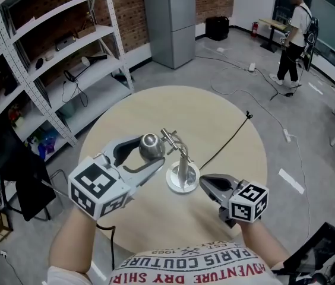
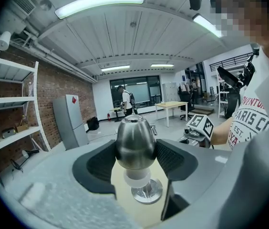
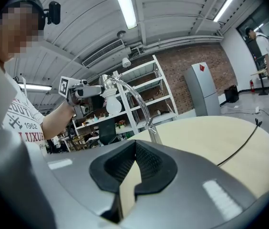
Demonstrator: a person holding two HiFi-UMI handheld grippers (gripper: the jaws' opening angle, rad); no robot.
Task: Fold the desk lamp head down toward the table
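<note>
Left hand-held gripper (image 1: pixel 152 152), nearest, has jaws wide & clamped on lamp head (image 1: pixel 150 143), pads against both sides of its metal shell. Head is up off the bench (image 1: pixel 227 117), above-left of lamp base (image 1: pixel 183 181), which stands approx mid-bench. Right hand-held gripper (image 1: pixel 204 183): jaws pinched together, empty, just right of base.

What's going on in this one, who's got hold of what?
A person with tongs in each hand is working on a desk lamp on a round table. The left tongs are closed on the metal lamp head, which sits well above the base, so it isn't folded down yet. The right tongs are shut and empty, right next to the base.
</note>
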